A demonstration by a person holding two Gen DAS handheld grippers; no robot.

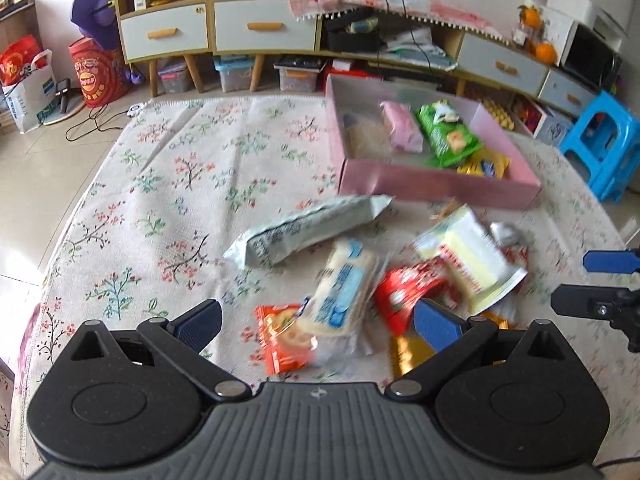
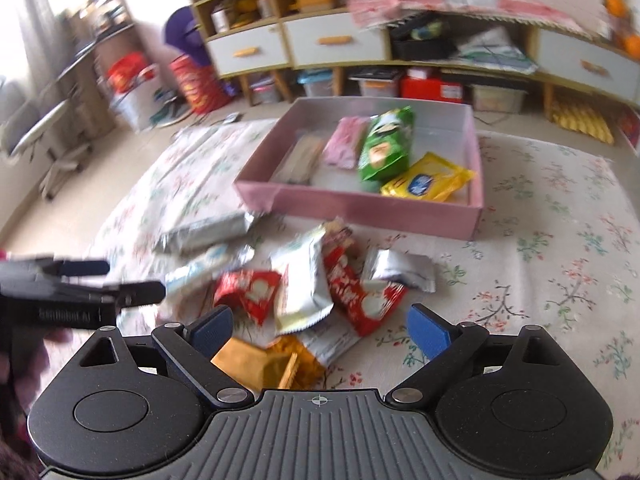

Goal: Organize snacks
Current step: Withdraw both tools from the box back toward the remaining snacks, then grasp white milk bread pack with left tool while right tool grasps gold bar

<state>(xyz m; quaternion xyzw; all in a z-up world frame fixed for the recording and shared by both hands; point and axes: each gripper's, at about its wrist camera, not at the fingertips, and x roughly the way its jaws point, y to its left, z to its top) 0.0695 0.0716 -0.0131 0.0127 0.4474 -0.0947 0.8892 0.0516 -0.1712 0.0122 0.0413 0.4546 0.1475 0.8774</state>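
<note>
A pink box [image 1: 436, 186] [image 2: 360, 208] stands on the floral cloth and holds a green packet [image 1: 446, 134] [image 2: 386, 144], a pink packet [image 1: 402, 126] [image 2: 346, 142], a yellow packet [image 1: 484, 166] [image 2: 428, 180] and a pale packet [image 2: 300, 160]. In front of it lies a pile of loose snacks: a long silver packet [image 1: 304, 230] [image 2: 204, 232], a blue-and-white packet [image 1: 344, 292], red packets [image 1: 404, 292] [image 2: 248, 290], a pale yellow packet [image 1: 472, 260] [image 2: 304, 280], an orange packet [image 1: 284, 338]. My left gripper [image 1: 316, 326] is open over the blue-and-white packet. My right gripper [image 2: 320, 330] is open over the pile.
A low cabinet with drawers [image 1: 168, 32] and storage bins runs along the back. A blue plastic stool [image 1: 604, 144] stands at the right. Red bags [image 1: 96, 72] stand on the floor at the left. A small silver packet [image 2: 400, 270] lies right of the pile.
</note>
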